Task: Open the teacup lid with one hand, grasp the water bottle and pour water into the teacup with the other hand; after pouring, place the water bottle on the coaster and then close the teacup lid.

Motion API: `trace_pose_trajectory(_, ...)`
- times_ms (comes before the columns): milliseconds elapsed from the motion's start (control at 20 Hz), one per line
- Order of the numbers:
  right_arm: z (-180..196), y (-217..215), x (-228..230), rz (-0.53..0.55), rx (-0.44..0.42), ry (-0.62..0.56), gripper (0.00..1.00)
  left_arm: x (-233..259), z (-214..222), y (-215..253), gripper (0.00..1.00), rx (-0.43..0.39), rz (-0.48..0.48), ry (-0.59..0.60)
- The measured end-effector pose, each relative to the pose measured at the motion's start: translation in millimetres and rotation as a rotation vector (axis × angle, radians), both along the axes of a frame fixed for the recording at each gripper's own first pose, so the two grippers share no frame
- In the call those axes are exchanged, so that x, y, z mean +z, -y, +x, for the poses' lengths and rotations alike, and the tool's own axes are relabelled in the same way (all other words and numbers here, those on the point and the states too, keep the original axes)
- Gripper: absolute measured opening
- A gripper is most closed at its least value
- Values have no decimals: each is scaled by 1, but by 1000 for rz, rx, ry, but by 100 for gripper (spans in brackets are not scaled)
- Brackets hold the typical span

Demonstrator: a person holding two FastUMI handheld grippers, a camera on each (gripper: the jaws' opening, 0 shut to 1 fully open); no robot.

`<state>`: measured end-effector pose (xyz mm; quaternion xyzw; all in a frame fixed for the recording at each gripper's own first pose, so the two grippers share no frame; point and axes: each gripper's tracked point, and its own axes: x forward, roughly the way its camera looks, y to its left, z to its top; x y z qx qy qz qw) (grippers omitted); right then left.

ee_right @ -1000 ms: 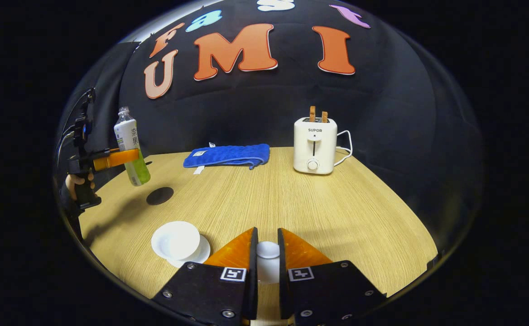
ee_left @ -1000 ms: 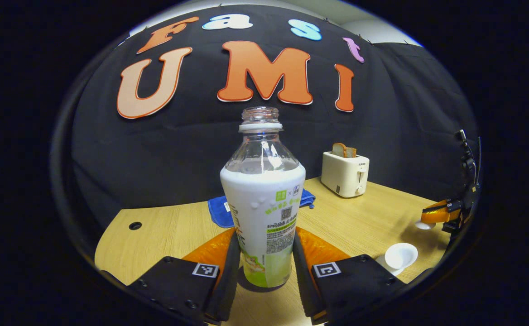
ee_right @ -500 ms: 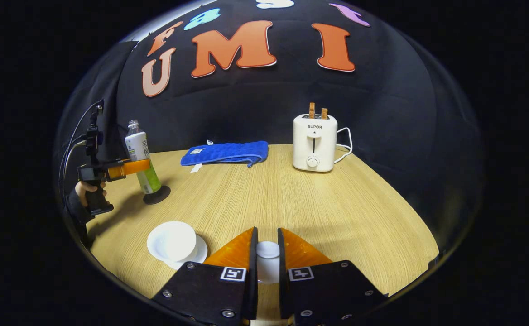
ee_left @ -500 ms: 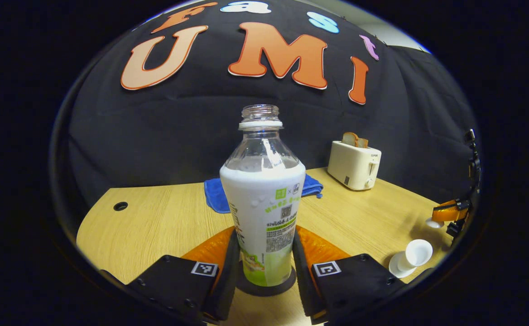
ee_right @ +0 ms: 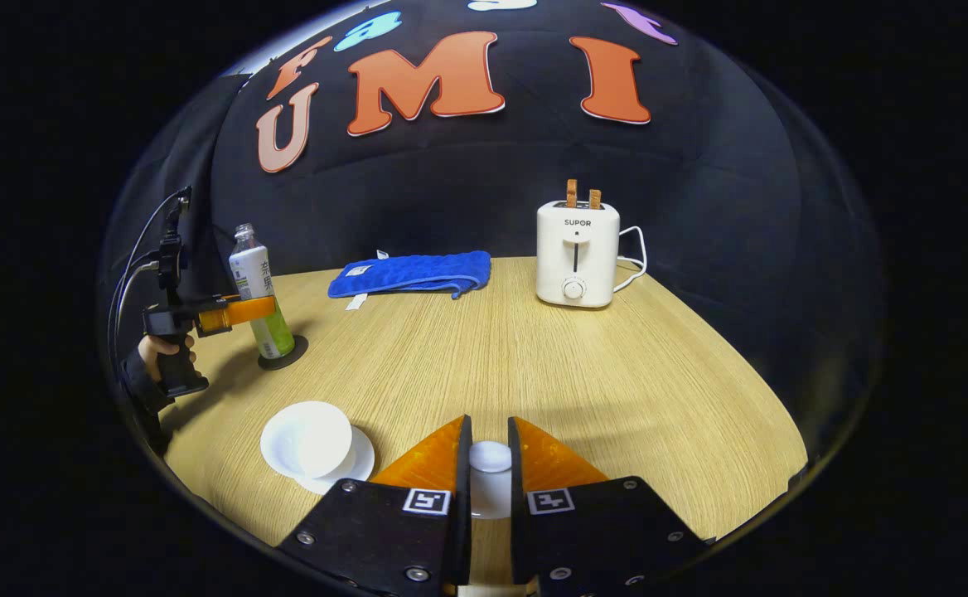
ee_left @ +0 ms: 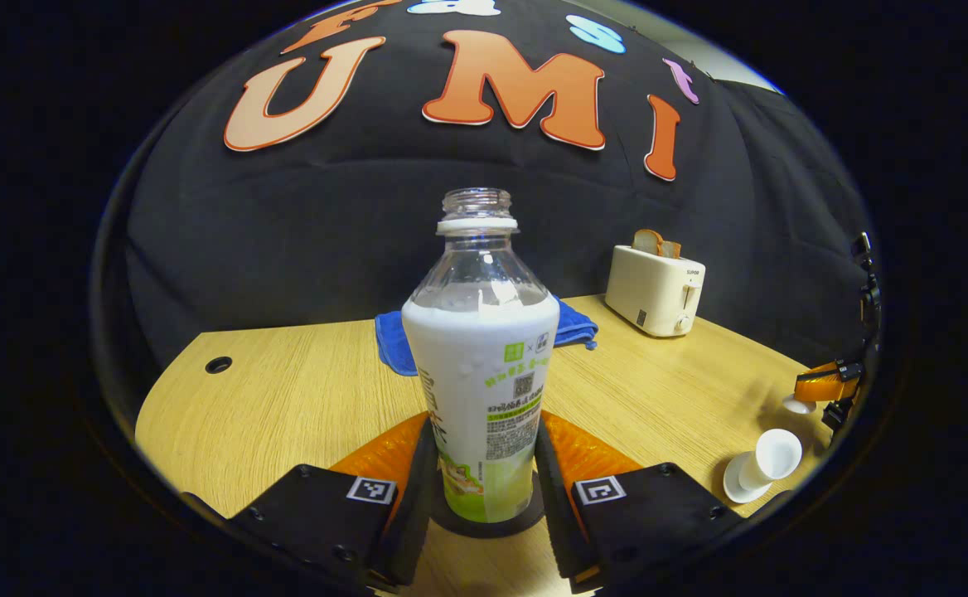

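Observation:
The uncapped water bottle (ee_left: 481,365) with its white and green label stands upright on the dark round coaster (ee_left: 442,520). My left gripper (ee_left: 482,473) is shut on the bottle's lower body; it also appears in the right gripper view (ee_right: 239,311) at the far left, holding the bottle (ee_right: 256,290) on the coaster (ee_right: 283,358). My right gripper (ee_right: 485,464) is shut on the knob of the white teacup lid (ee_right: 490,473), held above the table. The open white teacup (ee_right: 306,438) sits on its saucer (ee_right: 358,458), left of the right gripper. The teacup (ee_left: 770,460) lies low right in the left gripper view.
A white toaster (ee_right: 575,253) holding toast stands at the back of the wooden table (ee_right: 583,381), with a folded blue cloth (ee_right: 409,275) to its left. A hand (ee_right: 157,352) grips the left gripper's handle. A round hole (ee_left: 219,364) lies in the table's far left.
The left gripper has lowered the bottle from above the table onto the coaster, where it now stands. The right gripper keeps holding the lid, almost still.

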<state>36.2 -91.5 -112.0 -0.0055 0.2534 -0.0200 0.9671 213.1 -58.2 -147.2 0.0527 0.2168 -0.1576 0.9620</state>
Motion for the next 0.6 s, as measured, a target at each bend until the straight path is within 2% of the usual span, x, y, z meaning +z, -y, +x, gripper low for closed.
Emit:
trace_pose_trajectory(100, 0, 0, -1, 2, 0, -2, 19, 0, -2, 1, 63, -5, 9, 10)
trace_pose_trajectory(250, -2, 1, -1, 1, 0, -3, 19, 1, -3, 1, 70, -4, 20, 25)
trace_pose_trajectory(600, -4, 2, 4, 10, -6, 8, 19, -2, -3, 0, 72, 8, 24, 34)
